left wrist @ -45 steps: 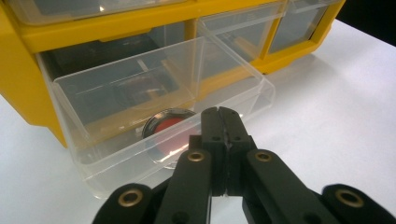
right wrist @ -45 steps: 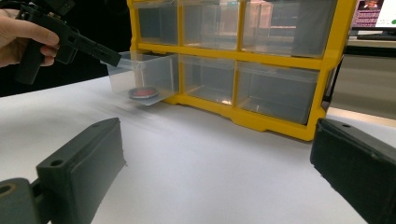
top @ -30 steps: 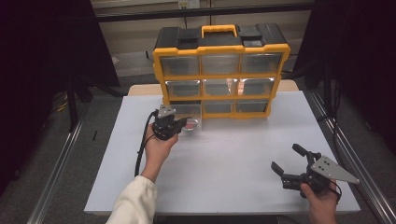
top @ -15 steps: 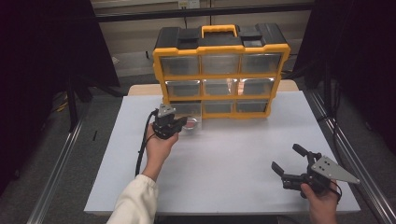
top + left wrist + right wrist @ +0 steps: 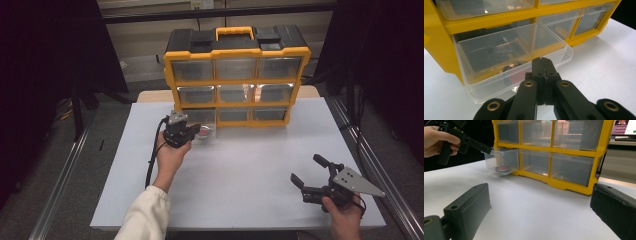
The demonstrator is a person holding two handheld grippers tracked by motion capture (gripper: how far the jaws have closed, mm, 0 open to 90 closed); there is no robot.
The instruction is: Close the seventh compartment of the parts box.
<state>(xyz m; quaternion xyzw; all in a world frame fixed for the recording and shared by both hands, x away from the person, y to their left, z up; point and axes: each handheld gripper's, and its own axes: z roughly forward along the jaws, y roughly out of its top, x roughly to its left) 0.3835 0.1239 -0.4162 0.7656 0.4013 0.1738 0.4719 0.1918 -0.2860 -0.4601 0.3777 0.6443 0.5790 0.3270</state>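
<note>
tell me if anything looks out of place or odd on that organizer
One thing stands out: the bottom-left clear drawer of the yellow organizer is pulled partway out while the others sit flush. The shut left gripper pinches its front lip, and a small round red-centred piece lies inside. Nothing looks spilled or broken.

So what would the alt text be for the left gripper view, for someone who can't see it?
A black gripper with its jaws shut holds the front lip of a clear plastic drawer, pulled out of the bottom row of a yellow organizer on a white table. A small round disc with a red centre lies in the drawer.
</note>
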